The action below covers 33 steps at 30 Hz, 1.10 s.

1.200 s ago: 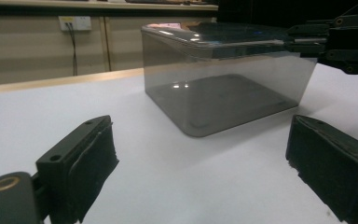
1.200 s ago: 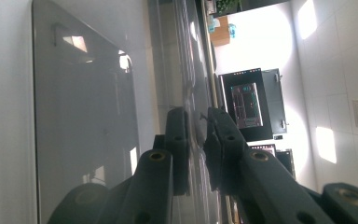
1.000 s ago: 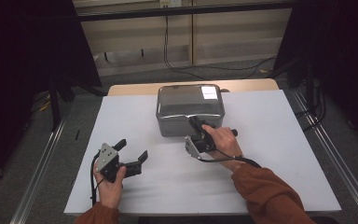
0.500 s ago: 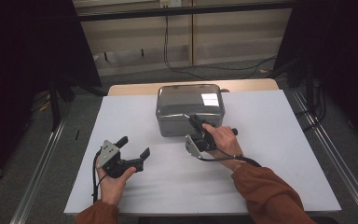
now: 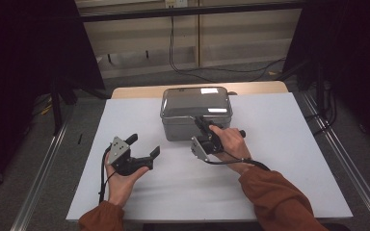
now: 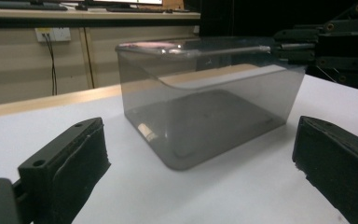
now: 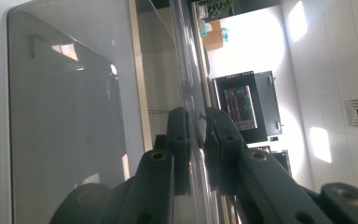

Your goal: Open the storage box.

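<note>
A smoky grey see-through box (image 5: 192, 126) with a lid (image 5: 196, 100) stands at the middle back of the white table (image 5: 279, 159). My right gripper (image 5: 198, 120) is at the box's near side, shut on the lid's front edge. In the right gripper view the thin lid edge (image 7: 186, 70) runs between the closed jaws of the right gripper (image 7: 196, 135). My left gripper (image 5: 144, 144) is held open, low over the table to the left of the box, with nothing between its jaws. It looks at the box (image 6: 205, 116) in the left gripper view, with the right gripper (image 6: 317, 44) at the lid's rim.
The white table ends in a wooden strip (image 5: 139, 91) behind the box. Metal rails (image 5: 43, 168) run along both sides, and black cables (image 5: 173, 53) hang at the back wall. Bare white surface lies in front of and to the right of the box.
The left gripper has shifted a little to the right, toward the box. The bright reflection on the lid has moved. The right hand stays at the lid's edge.
</note>
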Each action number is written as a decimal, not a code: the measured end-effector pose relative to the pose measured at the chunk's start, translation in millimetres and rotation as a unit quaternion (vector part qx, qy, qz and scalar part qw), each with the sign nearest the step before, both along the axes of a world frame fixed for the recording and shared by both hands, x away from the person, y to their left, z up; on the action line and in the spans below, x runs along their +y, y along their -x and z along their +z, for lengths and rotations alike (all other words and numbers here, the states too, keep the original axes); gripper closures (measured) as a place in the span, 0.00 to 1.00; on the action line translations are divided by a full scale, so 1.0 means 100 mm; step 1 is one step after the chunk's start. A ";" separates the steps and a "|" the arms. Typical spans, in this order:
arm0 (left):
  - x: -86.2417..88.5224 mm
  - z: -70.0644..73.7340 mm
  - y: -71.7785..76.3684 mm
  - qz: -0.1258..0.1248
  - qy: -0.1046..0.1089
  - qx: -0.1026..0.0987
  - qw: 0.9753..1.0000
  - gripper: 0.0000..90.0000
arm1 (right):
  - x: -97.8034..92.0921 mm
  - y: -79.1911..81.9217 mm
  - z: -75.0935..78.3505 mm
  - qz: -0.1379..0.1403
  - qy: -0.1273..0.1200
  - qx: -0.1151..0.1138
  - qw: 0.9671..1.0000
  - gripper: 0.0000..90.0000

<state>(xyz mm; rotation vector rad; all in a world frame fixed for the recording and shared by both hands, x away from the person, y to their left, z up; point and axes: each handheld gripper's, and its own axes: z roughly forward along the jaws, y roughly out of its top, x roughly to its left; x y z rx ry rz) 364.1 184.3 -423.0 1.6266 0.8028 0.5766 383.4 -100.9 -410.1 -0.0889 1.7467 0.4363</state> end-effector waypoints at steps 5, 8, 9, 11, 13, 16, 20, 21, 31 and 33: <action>-0.06 0.03 -0.11 0.000 -0.009 -0.011 1.000 0.03 | 0.00 0.00 0.01 -0.001 -0.003 0.000 1.000 0.90; -0.09 0.05 -0.19 -0.003 -0.007 -0.012 1.000 0.03 | 0.00 0.00 0.02 -0.001 -0.006 -0.002 1.000 0.90; -0.11 0.06 -0.21 -0.003 -0.008 -0.015 1.000 0.04 | -0.01 -0.01 0.03 0.000 -0.005 -0.002 1.000 0.90; -0.14 0.06 -0.25 -0.006 -0.009 -0.013 1.000 0.04 | -0.01 -0.01 0.04 0.000 -0.001 -0.003 1.000 0.90; -0.16 0.06 -0.29 -0.009 -0.012 -0.015 1.000 0.04 | 0.00 -0.01 0.05 -0.001 -0.003 -0.002 1.000 0.90; -0.19 0.07 -0.35 -0.014 -0.012 -0.018 1.000 0.04 | 0.00 -0.01 0.07 -0.002 -0.003 -0.004 1.000 0.90; -0.24 0.09 -0.40 -0.015 -0.016 -0.023 1.000 0.04 | -0.01 -0.01 0.09 -0.004 -0.007 -0.005 1.000 0.90; -0.25 0.10 -0.42 -0.018 -0.014 -0.024 0.999 0.04 | -0.01 -0.01 0.09 -0.003 -0.005 -0.006 1.000 0.91; -0.41 0.10 -0.62 -0.020 -0.020 -0.034 0.999 0.07 | 0.00 -0.03 0.14 -0.001 -0.003 -0.006 1.000 0.91; -0.46 0.10 -0.64 -0.026 -0.028 -0.033 0.999 0.07 | -0.01 -0.04 0.16 0.001 -0.003 -0.007 1.000 0.91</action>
